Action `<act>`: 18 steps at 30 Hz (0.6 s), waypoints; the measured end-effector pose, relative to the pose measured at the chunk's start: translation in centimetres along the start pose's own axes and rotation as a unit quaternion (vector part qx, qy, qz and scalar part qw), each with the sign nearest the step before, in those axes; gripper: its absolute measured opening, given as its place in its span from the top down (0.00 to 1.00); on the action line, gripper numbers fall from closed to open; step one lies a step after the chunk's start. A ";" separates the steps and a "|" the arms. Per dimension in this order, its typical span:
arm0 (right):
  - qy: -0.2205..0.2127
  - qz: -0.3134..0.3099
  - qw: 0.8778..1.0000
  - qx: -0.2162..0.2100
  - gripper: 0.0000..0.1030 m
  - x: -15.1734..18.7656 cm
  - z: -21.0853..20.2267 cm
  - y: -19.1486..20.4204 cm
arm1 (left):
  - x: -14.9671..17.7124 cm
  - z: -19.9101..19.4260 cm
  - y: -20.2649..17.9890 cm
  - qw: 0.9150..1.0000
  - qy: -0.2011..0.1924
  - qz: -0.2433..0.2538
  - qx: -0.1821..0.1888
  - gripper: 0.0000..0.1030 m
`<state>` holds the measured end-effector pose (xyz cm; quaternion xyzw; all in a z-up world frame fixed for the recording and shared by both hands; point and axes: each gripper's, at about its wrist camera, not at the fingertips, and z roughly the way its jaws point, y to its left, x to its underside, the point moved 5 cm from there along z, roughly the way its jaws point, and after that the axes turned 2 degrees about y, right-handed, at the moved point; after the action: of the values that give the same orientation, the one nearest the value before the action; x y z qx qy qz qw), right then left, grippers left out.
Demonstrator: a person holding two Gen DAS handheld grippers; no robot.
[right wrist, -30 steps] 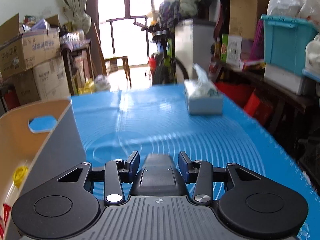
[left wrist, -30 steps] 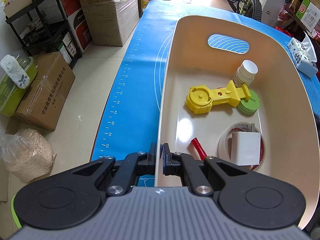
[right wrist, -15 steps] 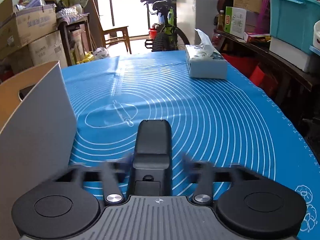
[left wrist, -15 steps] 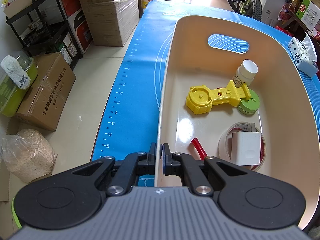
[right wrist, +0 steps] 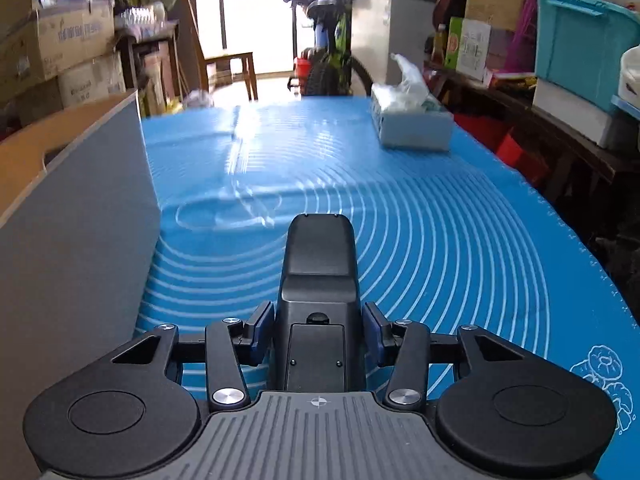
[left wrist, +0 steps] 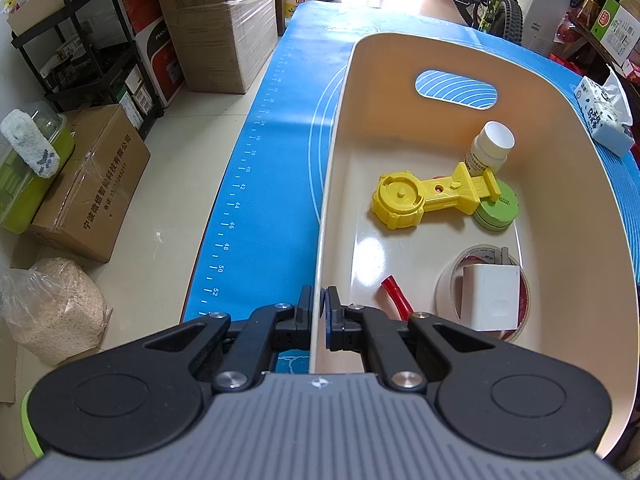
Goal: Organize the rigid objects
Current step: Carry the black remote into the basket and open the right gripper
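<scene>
My left gripper [left wrist: 318, 312] is shut on the near rim of a cream bin [left wrist: 340, 140], one finger outside the wall and one inside. In the bin lie a yellow plastic toy [left wrist: 420, 200], a green disc [left wrist: 498, 212], a white bottle [left wrist: 490, 148], a tape roll [left wrist: 446, 284] with a white charger [left wrist: 490, 296] in it, and a red piece [left wrist: 394, 292]. On the blue mat [right wrist: 440, 220] to the bin's right, my right gripper [right wrist: 318, 330] is closing on a black device [right wrist: 320, 264]. Its pads meet the device's sides.
The bin's grey outer wall [right wrist: 80, 220] rises close on the left of the right gripper. A tissue box [right wrist: 412, 120] stands at the mat's far right. Cardboard boxes [left wrist: 92, 184] and a sack sit on the floor left of the table. A bicycle stands beyond the table.
The right jaws spread away from the black device half a second ago and have come back in against its sides. The left gripper and the bin's contents have not moved.
</scene>
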<state>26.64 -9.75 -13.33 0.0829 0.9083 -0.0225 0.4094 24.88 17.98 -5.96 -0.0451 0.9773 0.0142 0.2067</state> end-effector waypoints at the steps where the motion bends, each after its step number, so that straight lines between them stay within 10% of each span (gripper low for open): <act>1: -0.007 -0.002 1.000 -0.002 0.48 -0.3 -0.4 -0.1 | 0.0 0.0 0.0 1.000 0.000 0.000 0.000 0.94; 18: -0.102 -0.019 0.990 -0.100 0.48 -8.2 -8.8 3.3 | 0.0 0.0 0.0 1.000 0.000 0.000 0.000 0.94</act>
<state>26.01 -6.61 -1.23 0.0218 0.8611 0.0525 0.5053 24.93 18.03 -5.97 -0.0456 0.9773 0.0144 0.2064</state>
